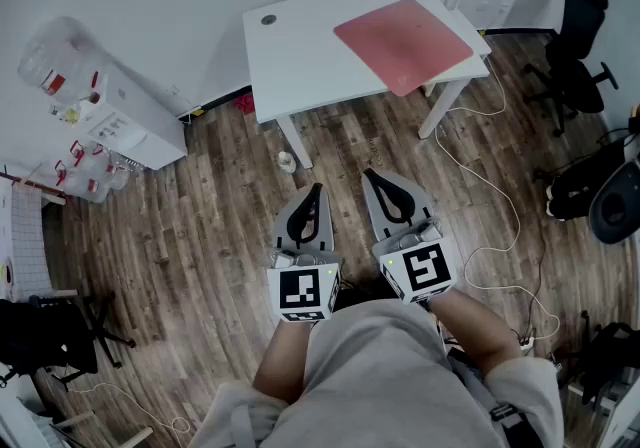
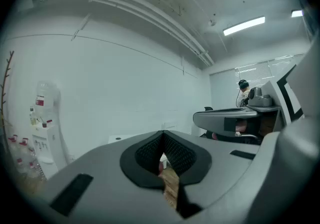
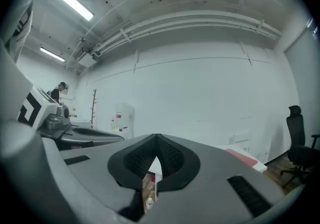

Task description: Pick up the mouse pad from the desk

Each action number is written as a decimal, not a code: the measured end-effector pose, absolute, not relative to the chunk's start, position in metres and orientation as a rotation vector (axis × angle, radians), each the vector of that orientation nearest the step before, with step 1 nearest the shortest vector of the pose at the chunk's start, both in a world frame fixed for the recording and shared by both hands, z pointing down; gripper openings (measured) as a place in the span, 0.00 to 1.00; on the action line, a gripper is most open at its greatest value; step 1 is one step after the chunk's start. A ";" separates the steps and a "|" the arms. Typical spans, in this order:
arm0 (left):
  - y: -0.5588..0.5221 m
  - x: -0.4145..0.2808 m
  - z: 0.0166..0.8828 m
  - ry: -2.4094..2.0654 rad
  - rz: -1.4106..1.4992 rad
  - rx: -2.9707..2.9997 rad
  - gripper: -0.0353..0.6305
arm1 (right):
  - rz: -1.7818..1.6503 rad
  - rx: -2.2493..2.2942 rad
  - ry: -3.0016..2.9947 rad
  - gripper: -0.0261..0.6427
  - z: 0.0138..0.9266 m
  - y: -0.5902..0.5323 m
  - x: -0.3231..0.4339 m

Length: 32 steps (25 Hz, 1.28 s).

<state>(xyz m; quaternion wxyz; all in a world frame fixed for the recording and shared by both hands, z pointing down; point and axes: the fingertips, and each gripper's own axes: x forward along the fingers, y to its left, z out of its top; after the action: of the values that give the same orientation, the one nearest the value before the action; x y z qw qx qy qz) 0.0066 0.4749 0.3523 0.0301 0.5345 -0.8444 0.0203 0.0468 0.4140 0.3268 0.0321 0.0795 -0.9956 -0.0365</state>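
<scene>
Mouse pad point(image 1: 404, 42) seemingly flat on desk point(image 1: 290, 46), left gripper point(image 1: 316, 190), right gripper point(image 1: 370, 176) both closed.

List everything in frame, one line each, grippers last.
desk: one, white, far centre, on the wood floor
mouse pad: one, red, flat on the desk's right half
office chair: one, black, right of the desk
water dispenser: one, white with a clear bottle, by the wall left of the desk
small bottle: one, pale, on the floor beside a desk leg
cable: one, white, trailing over the floor at right
left gripper: one, grey with black pads, shut, empty, short of the desk
right gripper: one, same colours, shut, empty, beside the left
</scene>
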 end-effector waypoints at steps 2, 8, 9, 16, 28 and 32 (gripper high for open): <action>0.480 0.005 0.356 -2.591 0.072 1.649 0.07 | -0.102 0.237 -3.063 0.09 0.330 0.421 0.044; 0.483 0.005 0.375 -2.532 0.072 1.654 0.07 | -0.114 0.267 -2.993 0.10 0.345 0.427 0.047; 0.480 0.005 0.377 -2.520 0.071 1.660 0.07 | -0.106 0.284 -2.983 0.10 0.349 0.424 0.049; 0.443 0.015 0.395 -2.426 0.126 1.733 0.07 | -0.091 0.349 -2.928 0.10 0.372 0.388 0.056; 0.338 -0.024 0.420 -2.315 0.225 1.793 0.07 | -0.015 0.405 -2.915 0.10 0.386 0.291 0.015; 0.293 -0.025 0.435 -2.237 0.307 1.855 0.07 | 0.030 0.486 -2.893 0.10 0.397 0.244 0.016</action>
<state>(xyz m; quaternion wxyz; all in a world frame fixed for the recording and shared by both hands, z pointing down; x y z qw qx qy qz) -0.0253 0.2928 0.4354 0.1095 0.6308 -0.7610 0.1046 0.0160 0.2444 0.3971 0.1036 0.1647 -0.9808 0.0103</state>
